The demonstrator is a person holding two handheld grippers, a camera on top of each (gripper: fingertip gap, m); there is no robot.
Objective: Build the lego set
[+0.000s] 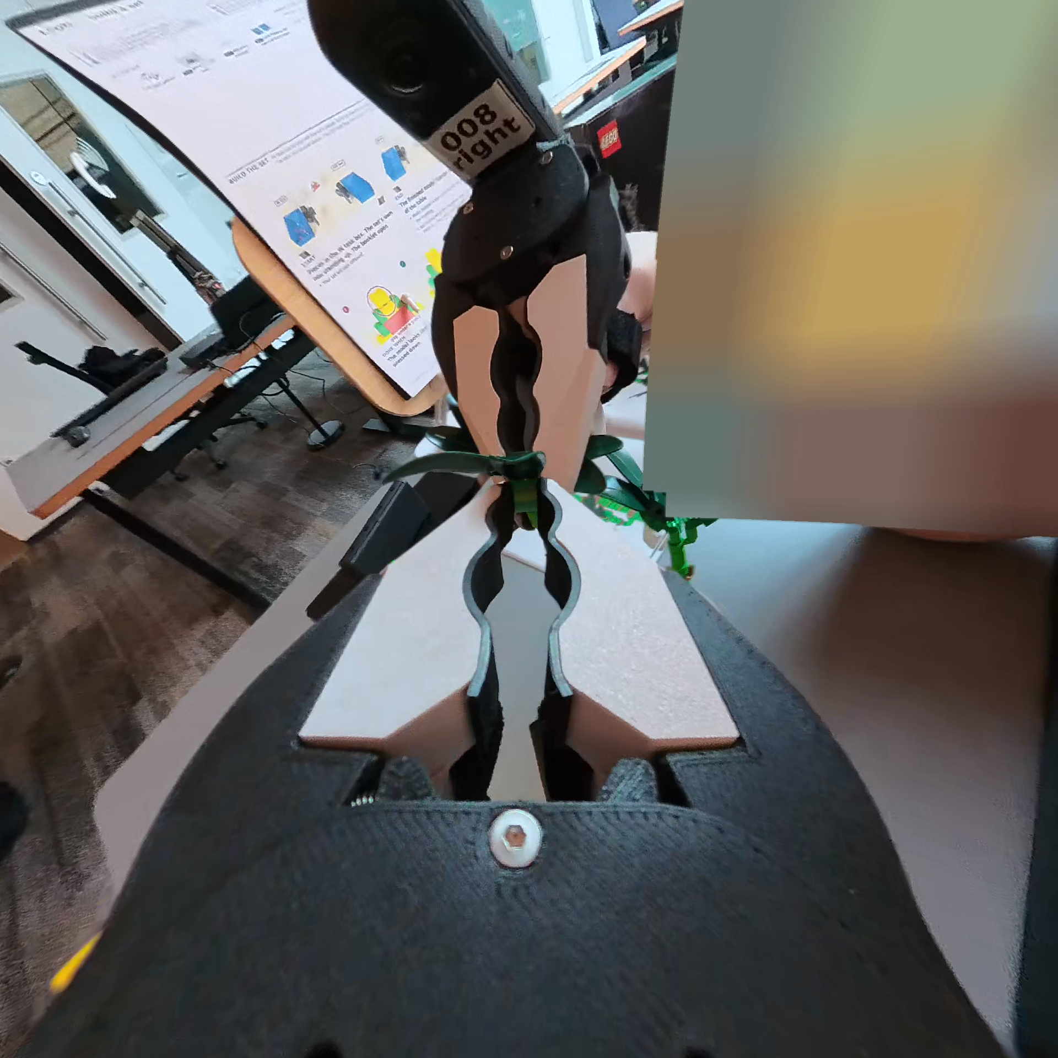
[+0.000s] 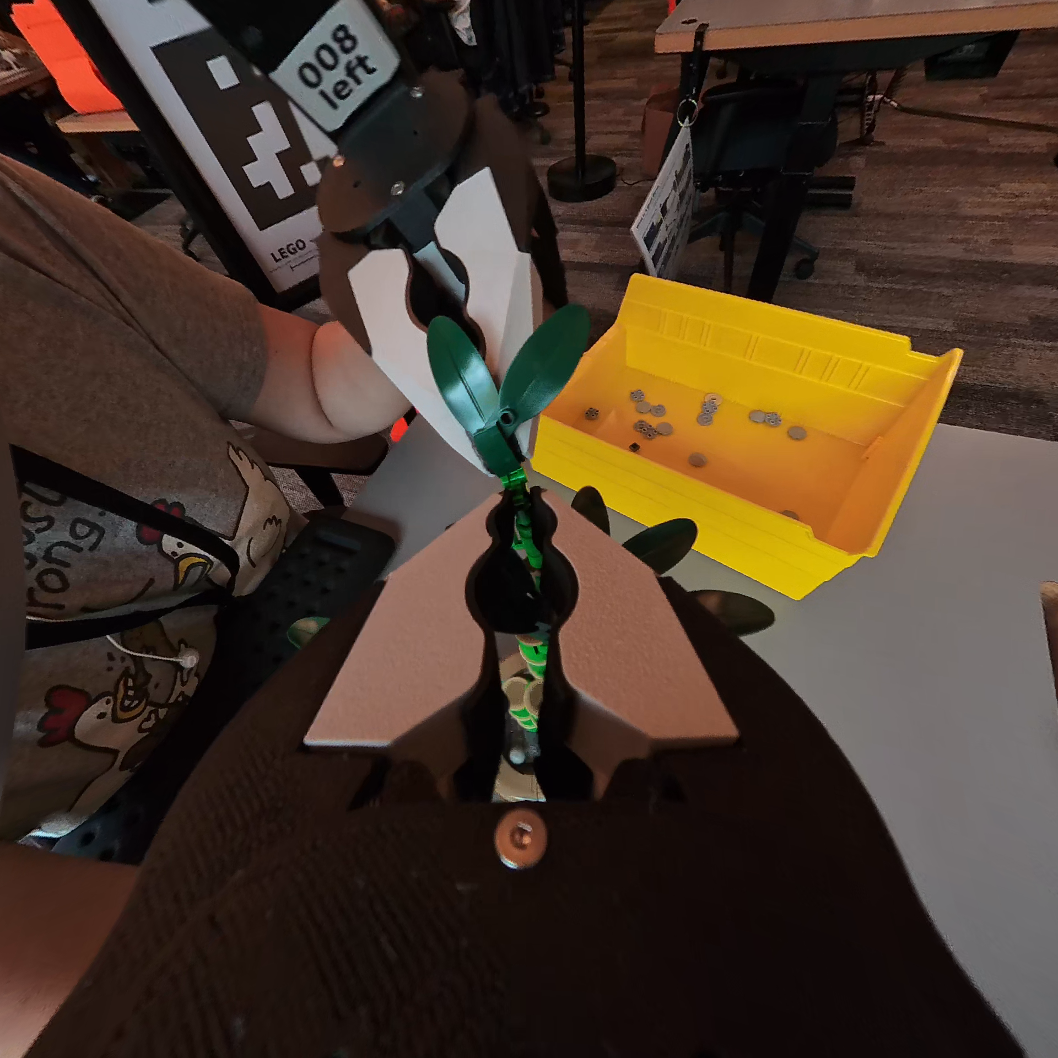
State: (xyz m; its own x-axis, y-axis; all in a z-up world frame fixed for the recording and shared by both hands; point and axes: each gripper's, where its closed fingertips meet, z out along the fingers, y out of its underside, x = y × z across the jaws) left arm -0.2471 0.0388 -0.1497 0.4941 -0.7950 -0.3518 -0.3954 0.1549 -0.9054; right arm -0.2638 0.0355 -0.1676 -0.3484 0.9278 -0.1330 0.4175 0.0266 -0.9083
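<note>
My left gripper (image 1: 518, 504) is shut on the base of a dark green leaf piece (image 1: 524, 486). In the right wrist view the left gripper (image 2: 504, 455) comes in from above, with the piece's two leaves (image 2: 504, 378) fanning upward. My right gripper (image 2: 518, 504) is shut on a bright green plant stem (image 2: 529, 549) that runs back along the gap between its fingers. In the left wrist view it (image 1: 518, 452) reaches down from above. The two grippers meet tip to tip, with the leaf piece against the stem's end. More dark leaves on the stem (image 2: 658, 544) stick out to the right.
A yellow bin (image 2: 801, 549) with several small grey round pieces (image 2: 647, 426) stands on the grey table (image 2: 916, 687) to the right. A person's arm and torso (image 2: 143, 401) fill the left. An instruction board (image 1: 320, 189) and a black box (image 1: 624, 143) stand behind. The tips of both grippers are at nearly the same place.
</note>
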